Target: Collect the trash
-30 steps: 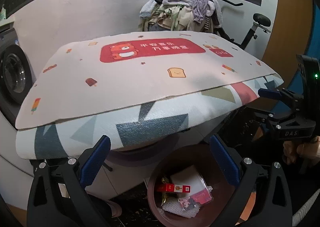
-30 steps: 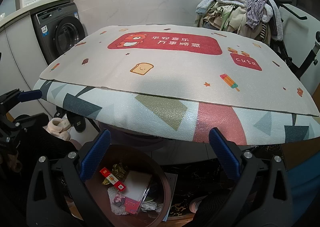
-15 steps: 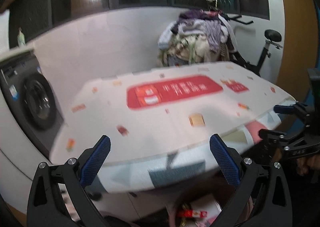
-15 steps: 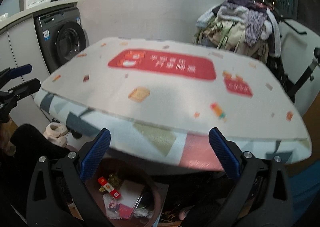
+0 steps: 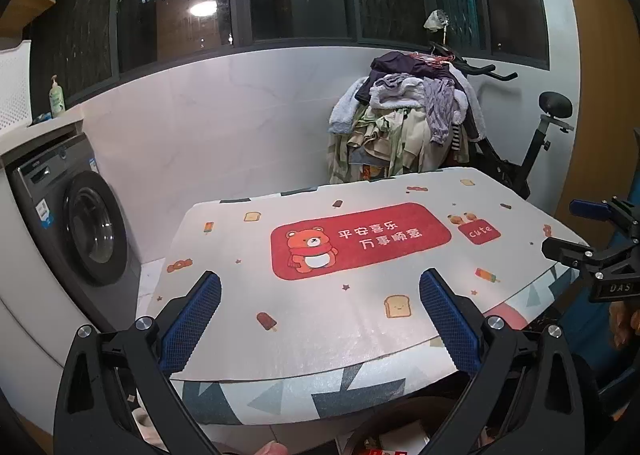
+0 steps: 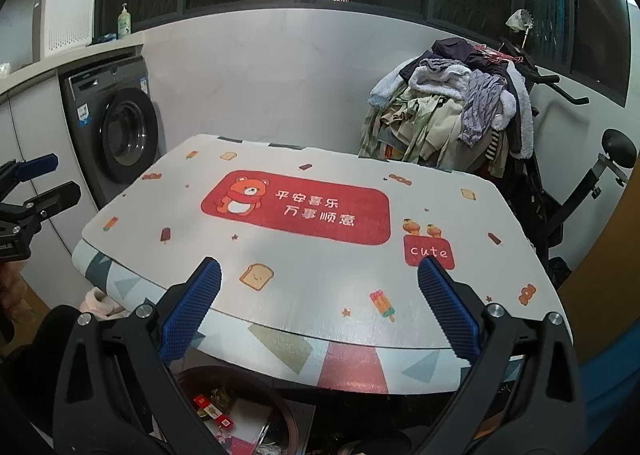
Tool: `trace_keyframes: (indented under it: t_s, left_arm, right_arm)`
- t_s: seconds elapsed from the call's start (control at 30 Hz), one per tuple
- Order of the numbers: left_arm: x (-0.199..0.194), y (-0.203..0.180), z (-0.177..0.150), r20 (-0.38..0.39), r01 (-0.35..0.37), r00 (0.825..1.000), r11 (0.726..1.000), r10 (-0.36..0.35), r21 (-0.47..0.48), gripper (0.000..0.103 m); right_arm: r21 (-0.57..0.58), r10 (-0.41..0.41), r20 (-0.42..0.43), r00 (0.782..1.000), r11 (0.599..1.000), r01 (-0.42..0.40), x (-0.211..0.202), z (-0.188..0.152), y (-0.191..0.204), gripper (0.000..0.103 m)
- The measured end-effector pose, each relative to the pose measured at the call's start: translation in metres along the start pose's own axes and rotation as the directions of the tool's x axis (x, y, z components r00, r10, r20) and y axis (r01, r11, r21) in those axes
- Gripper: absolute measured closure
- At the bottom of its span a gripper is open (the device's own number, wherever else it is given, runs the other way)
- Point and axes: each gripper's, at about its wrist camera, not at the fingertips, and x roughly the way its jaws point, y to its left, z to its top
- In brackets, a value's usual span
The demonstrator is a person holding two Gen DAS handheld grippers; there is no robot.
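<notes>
Trash: mixed wrappers, a red-and-white packet and a white card lie in the dark round plastic bin (image 6: pixel 240 411), at 6 o'clock in the right wrist view, on the floor under the near edge of the desk (image 6: pixel 312 339).
Bin placement: it sits just below the desk's overhang, likely so that litter can be dropped straight off the edge; in the left wrist view only a sliver of its rim shows at 6 o'clock.
Desk surface: the pale mat printed with a red bear banner (image 5: pixel 360 243) covers the top, lying over a second sheet with grey and red triangles; no loose litter shows on it.
Left tongs: the left tongs (image 5: pixel 320 319) are spread wide with nothing between the blue pads, held level over the near edge at 6 o'clock, pointing toward 12 o'clock.
Right tongs: the right tongs (image 6: pixel 320 307) are also spread apart and empty, held beside the left pair, each visible in the other's view at the side.
Why held so: both pairs face across the bare mat, a pose that suits scanning for anything left to pick up.
Progress: judged from the filled bin and clean mat, collecting looks nearly or fully done.
Surroundings: a dark front-loading washing machine (image 6: pixel 120 131) stands at 10 o'clock; a heap of clothes on an exercise bike (image 6: pixel 460 115) at 2 o'clock.
</notes>
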Motion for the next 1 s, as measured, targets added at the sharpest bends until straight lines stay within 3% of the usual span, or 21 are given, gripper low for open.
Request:
trace_keyframes:
  t_s: [1.0]
  left_arm:
    - [-0.0039,0.0009,0.0067,0.010,-0.021,1.000,1.000,0.021,0.005,0.006]
  right_arm:
    - [0.035,-0.009,0.018,1.000,0.999,0.008,-0.0071,0.0039,-0.0062,0.006]
